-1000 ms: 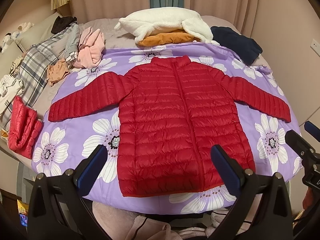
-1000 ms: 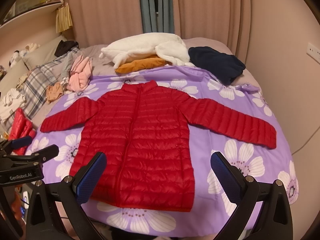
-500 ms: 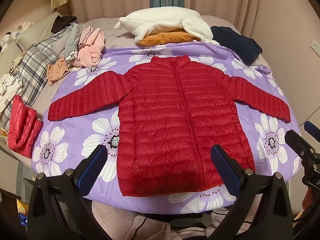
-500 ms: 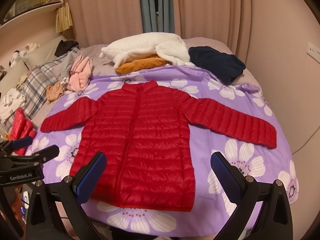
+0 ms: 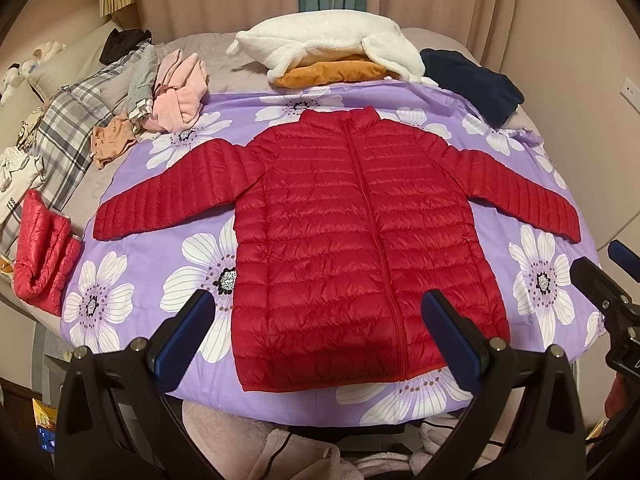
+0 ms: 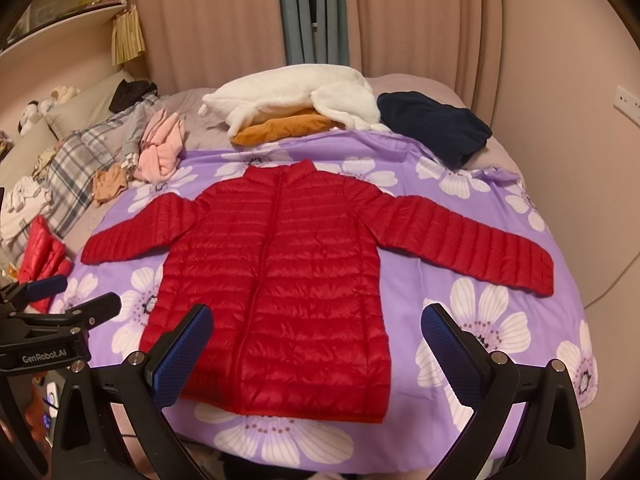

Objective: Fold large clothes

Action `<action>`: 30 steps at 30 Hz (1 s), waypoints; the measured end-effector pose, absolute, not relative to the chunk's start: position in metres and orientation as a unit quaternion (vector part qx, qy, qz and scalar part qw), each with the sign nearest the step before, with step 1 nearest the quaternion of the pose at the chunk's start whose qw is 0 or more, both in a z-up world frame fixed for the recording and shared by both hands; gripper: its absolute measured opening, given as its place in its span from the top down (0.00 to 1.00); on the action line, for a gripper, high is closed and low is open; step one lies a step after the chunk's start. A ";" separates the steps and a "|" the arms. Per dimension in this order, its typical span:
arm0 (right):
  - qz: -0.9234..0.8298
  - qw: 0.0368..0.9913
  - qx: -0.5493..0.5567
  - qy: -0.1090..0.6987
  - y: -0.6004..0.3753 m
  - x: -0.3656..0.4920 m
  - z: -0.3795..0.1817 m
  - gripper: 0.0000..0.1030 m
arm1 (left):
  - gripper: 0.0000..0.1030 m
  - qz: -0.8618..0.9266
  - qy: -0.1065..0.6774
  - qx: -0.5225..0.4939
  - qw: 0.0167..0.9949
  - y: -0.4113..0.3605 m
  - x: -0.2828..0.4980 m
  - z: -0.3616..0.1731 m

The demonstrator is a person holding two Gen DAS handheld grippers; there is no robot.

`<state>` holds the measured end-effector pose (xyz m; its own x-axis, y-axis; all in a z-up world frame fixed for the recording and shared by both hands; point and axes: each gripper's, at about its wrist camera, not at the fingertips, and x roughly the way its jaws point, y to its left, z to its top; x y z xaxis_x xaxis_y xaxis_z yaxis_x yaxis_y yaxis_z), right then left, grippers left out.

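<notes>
A red puffy jacket [image 5: 352, 240] lies flat on a purple sheet [image 5: 540, 280] with big white flowers. The sheet covers the bed [image 5: 224, 50]. The jacket is zipped up, its front faces up, and both sleeves are spread out to the sides. Its collar points to the far end of the bed and its bottom edge is near the close end.

The left gripper [image 5: 316, 344] hangs above the bottom of the jacket. Its fingers [image 5: 182, 336] are wide apart and hold nothing. The right gripper [image 6: 316, 348] hangs above the bottom right part of the jacket. Its fingers [image 6: 452, 348] are wide apart too, with nothing between them.

Past the collar sit a white fluffy blanket [image 5: 320, 44] on top of something orange [image 5: 332, 72], and a dark blue cloth [image 5: 472, 84] beside them. On the left side of the bed are a pink top [image 5: 180, 92], a checked cloth [image 5: 76, 120], and a small rolled-up red jacket [image 5: 40, 256].
</notes>
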<state>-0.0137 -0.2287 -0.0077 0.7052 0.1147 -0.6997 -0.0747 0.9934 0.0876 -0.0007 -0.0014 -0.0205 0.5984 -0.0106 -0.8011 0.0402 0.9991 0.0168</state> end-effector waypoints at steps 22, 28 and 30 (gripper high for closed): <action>0.068 0.905 0.217 0.360 -0.303 0.002 -0.067 0.00 | 0.00 -0.061 0.446 -0.137 0.882 0.029 0.038 -0.062; -0.015 0.877 0.340 0.340 -0.392 0.009 -0.133 0.00 | 0.00 -0.172 0.383 -0.284 0.862 0.045 0.058 -0.087; -0.006 0.861 0.395 0.321 -0.422 0.011 -0.155 0.00 | 0.00 -0.147 0.391 -0.241 0.876 0.036 0.069 -0.087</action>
<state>0.0115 -0.4222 -0.1547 0.7941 0.2436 -0.5568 0.2637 0.6873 0.6768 0.0689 0.0356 -0.0867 0.6506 -0.4467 -0.6141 0.0695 0.8403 -0.5376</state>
